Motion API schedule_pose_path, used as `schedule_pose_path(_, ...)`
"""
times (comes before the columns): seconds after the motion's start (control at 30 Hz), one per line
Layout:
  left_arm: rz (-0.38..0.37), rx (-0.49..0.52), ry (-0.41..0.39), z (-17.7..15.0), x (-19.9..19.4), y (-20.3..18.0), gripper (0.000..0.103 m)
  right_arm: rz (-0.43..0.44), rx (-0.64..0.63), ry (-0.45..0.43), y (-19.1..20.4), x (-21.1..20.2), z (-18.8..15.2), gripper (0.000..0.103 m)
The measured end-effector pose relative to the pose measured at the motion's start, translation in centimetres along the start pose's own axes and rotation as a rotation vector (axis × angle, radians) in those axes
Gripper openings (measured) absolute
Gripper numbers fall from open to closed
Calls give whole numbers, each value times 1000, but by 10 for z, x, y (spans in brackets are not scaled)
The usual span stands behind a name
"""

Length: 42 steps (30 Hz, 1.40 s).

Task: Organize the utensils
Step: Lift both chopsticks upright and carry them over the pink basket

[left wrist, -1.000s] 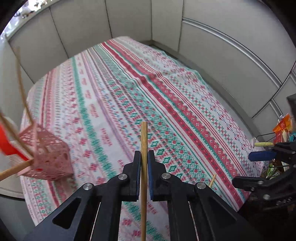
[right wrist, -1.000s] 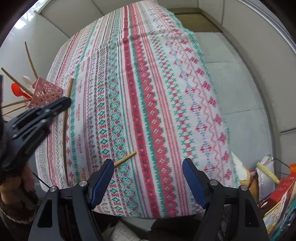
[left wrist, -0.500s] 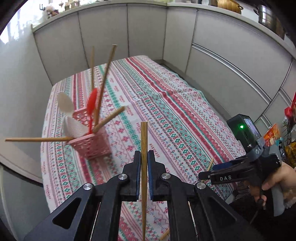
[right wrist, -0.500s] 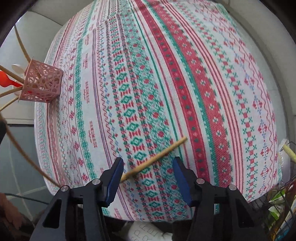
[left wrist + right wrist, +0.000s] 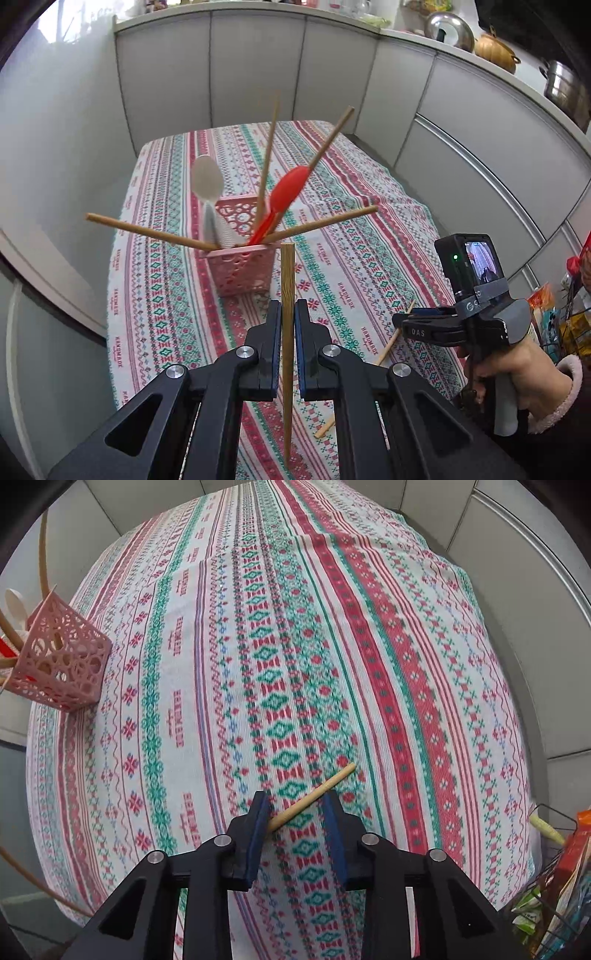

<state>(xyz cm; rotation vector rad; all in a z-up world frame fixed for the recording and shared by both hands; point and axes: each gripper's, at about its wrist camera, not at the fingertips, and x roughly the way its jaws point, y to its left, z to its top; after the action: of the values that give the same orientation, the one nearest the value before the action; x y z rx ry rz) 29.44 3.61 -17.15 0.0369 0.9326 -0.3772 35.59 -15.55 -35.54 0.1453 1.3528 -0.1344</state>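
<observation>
Right claw (image 5: 297, 819) has dropped — closing round pale wooden chopstick (image 5: 314, 799).

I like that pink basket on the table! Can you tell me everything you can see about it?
The pink basket is a small square plastic holder with lacy round cutouts in its walls. It stands upright near the left edge of the striped tablecloth. Leaning out of it are four wooden chopsticks, a red spoon and a white spoon. No gripper touches it.
</observation>
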Motion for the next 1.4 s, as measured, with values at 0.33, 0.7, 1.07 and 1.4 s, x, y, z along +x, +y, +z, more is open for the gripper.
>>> schedule_pose_path(0.33, 4, -77, -5, -2, -1, 25, 7, 81, 40, -38, -10, 11, 55, 11)
schedule_pose_path(0.7, 15, -109, -38, -2, -9, 32, 7, 303, 120, -60, -76, -15, 63, 5)
schedule_pose_path(1.07, 11, -169, -133, 7, -37, 41, 7, 422, -4, -282, -56, -129, 27, 5)
schedule_pose_path(1.4, 32, -219, -409, 27, -105, 40, 7, 432, -119, -562, -34, -217, -2, 5)
